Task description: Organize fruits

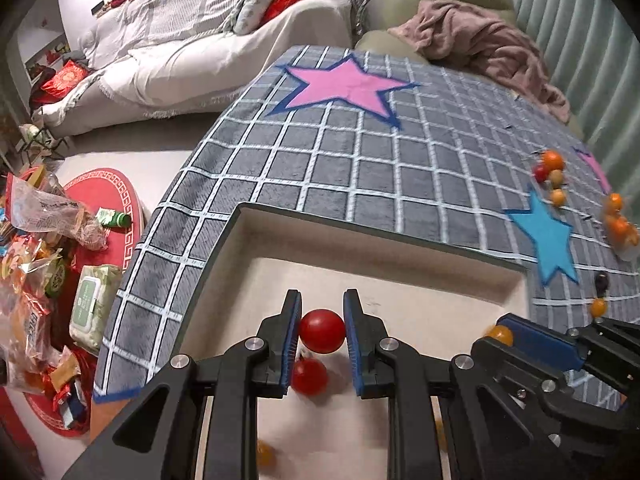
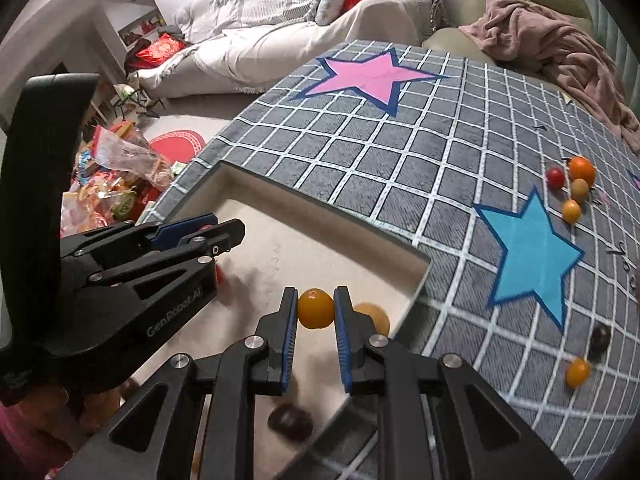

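Observation:
My left gripper [image 1: 322, 312] is shut on a red cherry tomato [image 1: 322, 330] and hangs over the white tray [image 1: 360, 236]. A second red tomato [image 1: 309, 376] lies in the tray just under it. My right gripper [image 2: 316, 307] is shut on a yellow cherry tomato [image 2: 315, 309], also above the tray [image 2: 320, 208]. Another yellow tomato [image 2: 376, 316] and a dark fruit [image 2: 290, 422] rest on the tray floor. The left gripper [image 2: 224, 236] shows at the left of the right wrist view, and the right gripper [image 1: 504, 330] at the lower right of the left wrist view.
Loose fruits lie on the grey checked cloth [image 2: 400, 152] at the right: a cluster of orange, red and yellow ones [image 2: 572, 184], a dark one [image 2: 600, 338] and a yellow one [image 2: 578, 372]. Snack bags [image 1: 36, 240] clutter the floor to the left. A sofa stands behind.

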Demonstrator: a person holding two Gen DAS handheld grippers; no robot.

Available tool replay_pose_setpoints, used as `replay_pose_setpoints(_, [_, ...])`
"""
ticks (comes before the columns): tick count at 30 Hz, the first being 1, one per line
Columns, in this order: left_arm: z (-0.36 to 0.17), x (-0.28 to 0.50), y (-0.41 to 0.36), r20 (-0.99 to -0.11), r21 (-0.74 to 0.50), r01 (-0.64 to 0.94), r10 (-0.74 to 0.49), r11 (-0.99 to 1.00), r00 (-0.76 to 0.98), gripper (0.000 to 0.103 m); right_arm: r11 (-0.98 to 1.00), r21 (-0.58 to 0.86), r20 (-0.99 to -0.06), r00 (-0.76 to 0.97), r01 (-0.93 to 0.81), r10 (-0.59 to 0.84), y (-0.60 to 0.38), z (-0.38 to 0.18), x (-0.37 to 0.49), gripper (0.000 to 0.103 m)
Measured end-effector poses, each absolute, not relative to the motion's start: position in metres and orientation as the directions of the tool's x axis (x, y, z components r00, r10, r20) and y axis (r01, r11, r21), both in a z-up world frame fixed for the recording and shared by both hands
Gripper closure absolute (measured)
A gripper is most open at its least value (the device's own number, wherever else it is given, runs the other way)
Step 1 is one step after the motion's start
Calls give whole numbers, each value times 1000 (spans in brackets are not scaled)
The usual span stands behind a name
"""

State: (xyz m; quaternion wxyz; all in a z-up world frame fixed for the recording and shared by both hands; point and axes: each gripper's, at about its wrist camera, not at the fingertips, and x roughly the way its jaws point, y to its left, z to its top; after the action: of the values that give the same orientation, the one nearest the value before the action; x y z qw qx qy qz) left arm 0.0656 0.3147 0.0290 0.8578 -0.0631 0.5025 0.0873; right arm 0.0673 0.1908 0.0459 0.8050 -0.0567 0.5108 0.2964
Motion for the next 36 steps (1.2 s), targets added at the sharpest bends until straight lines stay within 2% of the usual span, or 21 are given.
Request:
replay_pose_setpoints(11, [12,74,319,-892,31,-219,126,975,433,80,814,196,-886,257,-547,386,205,23,81,82])
replay_pose_setpoints(13, [12,73,319,-893,32,-221,127,975,431,79,808,214,-879,253,-549,405,205,25,79,68])
replay_pose_setpoints(14, [13,72,320,-893,30,-225,127,974,431,79,811,206,-877,264,-547,401,205,28,78,66])
replay_pose_setpoints(16, [14,70,323,-894,26,-236,128,971,429,79,820,203,-875,277,-536,398,202,31,78,50])
replay_pose_setpoints(17, [14,69,324,-895,22,-239,126,971,428,79,821,216,-872,274,-528,405,199,31,79,46])
replay_pose_setpoints(23, [18,56,327,-894,27,-251,136,968,426,79,819,274,-848,276,-505,453,191,44,73,29])
replay_pose_setpoints(24, [19,54,328,-895,33,-252,141,967,424,76,816,286,-841,276,-502,465,188,48,71,24])
replay_pose_setpoints(25, [20,51,328,-894,39,-254,147,967,424,51,815,294,-837,277,-500,472,187,50,69,23])
replay_pose_setpoints(26, [23,45,327,-885,38,-260,153,965,440,21,814,301,-834,277,-496,477,184,53,67,23])
replay_pose_setpoints(27, [26,41,328,-874,48,-275,174,960,454,16,823,288,-838,287,-489,464,183,56,66,22])
replay_pose_setpoints(32, [35,22,326,-873,18,-268,146,963,465,16,820,316,-834,272,-477,480,173,65,54,19])
replay_pose_setpoints(36, [38,6,323,-882,-8,-271,122,962,456,14,842,268,-854,288,-469,432,169,70,43,1])
